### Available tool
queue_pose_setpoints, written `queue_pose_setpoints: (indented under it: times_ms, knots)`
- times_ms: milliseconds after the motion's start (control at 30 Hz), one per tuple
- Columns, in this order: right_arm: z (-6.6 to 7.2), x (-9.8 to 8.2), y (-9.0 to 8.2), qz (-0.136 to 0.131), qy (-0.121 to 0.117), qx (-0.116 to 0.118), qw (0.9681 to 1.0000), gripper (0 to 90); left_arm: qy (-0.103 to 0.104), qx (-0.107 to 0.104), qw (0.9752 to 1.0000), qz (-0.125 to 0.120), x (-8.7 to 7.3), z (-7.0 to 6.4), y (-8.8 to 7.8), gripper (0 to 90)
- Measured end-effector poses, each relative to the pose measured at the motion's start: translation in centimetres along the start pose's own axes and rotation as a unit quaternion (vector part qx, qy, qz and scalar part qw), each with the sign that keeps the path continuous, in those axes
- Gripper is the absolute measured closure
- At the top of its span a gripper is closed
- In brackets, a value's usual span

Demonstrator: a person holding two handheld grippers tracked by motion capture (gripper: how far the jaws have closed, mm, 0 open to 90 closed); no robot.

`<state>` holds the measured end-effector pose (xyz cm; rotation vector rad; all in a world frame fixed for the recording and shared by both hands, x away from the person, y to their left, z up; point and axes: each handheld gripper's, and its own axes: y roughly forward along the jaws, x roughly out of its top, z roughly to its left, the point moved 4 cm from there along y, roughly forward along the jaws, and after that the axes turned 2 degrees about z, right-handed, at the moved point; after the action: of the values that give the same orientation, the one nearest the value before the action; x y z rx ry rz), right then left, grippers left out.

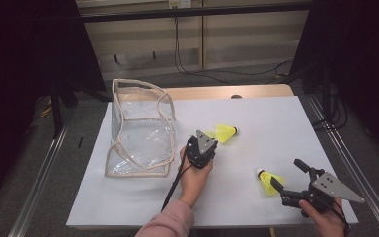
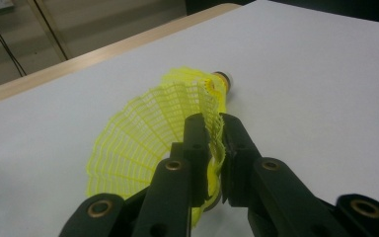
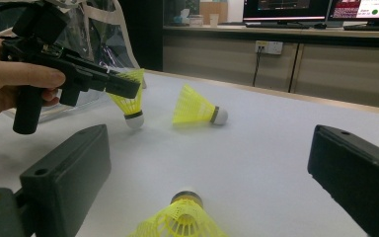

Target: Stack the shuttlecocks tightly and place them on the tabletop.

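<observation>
Pinching shuttlecock (image 2: 153, 133) skirt between left gripper (image 2: 216, 129) fingers, above table (image 2: 325, 89)

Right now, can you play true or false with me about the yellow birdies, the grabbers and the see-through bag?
1. The left gripper pinches the held shuttlecock by its net skirt. True.
2. The right gripper is shut. False: its jaws stand wide open, with the near shuttlecock untouched between them.
3. The far shuttlecock lies inside the clear bag. False: it lies on the white sheet.
4. The clear bag stands on the person's left. True.
</observation>
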<state>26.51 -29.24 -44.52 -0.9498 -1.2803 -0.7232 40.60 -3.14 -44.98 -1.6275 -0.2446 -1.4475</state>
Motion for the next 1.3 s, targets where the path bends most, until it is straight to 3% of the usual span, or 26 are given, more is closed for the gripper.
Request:
queue_pose_setpoints:
  times_ms: [367,500,667,900,1067,1300]
  knots:
    - [0.0,-0.1,0.0,0.001,-0.002,0.002,1.0000,2.7,0.014,0.025,0.9991,0.031,-0.3,1.0,0.0,84.4]
    - [0.0,0.0,0.0,0.001,-0.004,0.001,1.0000,2.7,0.011,0.030,0.9992,0.026,-0.3,1.1,0.2,84.8]
    - [0.0,0.0,0.0,0.001,-0.003,0.001,1.0000,2.7,0.013,0.019,0.9993,0.027,-0.2,0.9,0.5,84.9]
    - [-0.1,-0.1,-0.1,0.002,-0.001,0.001,1.0000,2.6,0.008,0.011,0.9998,0.015,-0.1,0.5,0.9,78.9]
    - [0.0,0.0,-0.1,0.001,0.000,0.000,1.0000,2.6,0.012,0.020,0.9997,0.012,0.0,0.6,1.1,78.2]
    - [-0.1,-0.1,-0.1,0.001,-0.002,0.001,1.0000,2.6,0.008,0.012,0.9999,0.005,0.4,0.3,1.4,78.2]
